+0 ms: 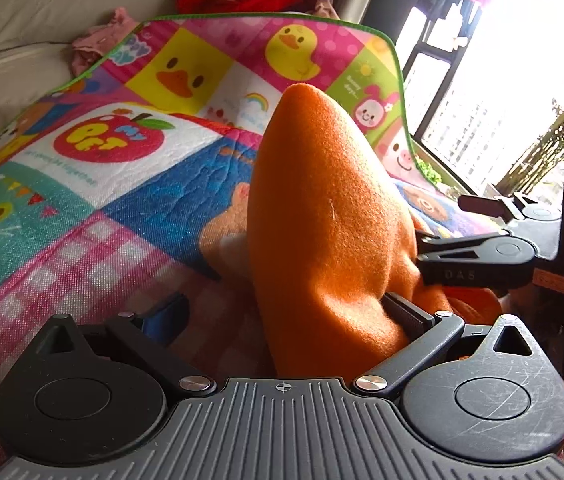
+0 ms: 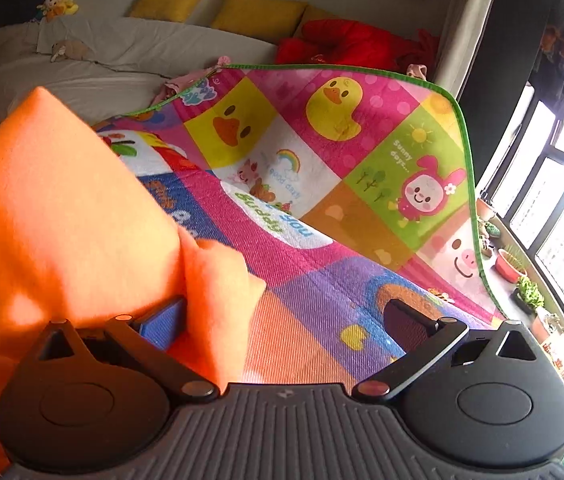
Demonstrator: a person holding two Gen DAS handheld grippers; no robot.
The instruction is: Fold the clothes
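My left jaws (image 1: pixel 282 316) stand wide apart with the orange cloth (image 1: pixel 321 216) bunched up between them, rising in a peak ahead of me and pressed against my right-hand finger (image 1: pixel 407 314). My right jaws (image 2: pixel 285 320) also gape wide; a fold of the cloth (image 2: pixel 62 208) drapes over their left finger (image 2: pixel 162 322), while the right finger is bare above the colourful play mat (image 2: pixel 321 184). From my left side I see the right jaws (image 1: pixel 477 240) just beside the cloth.
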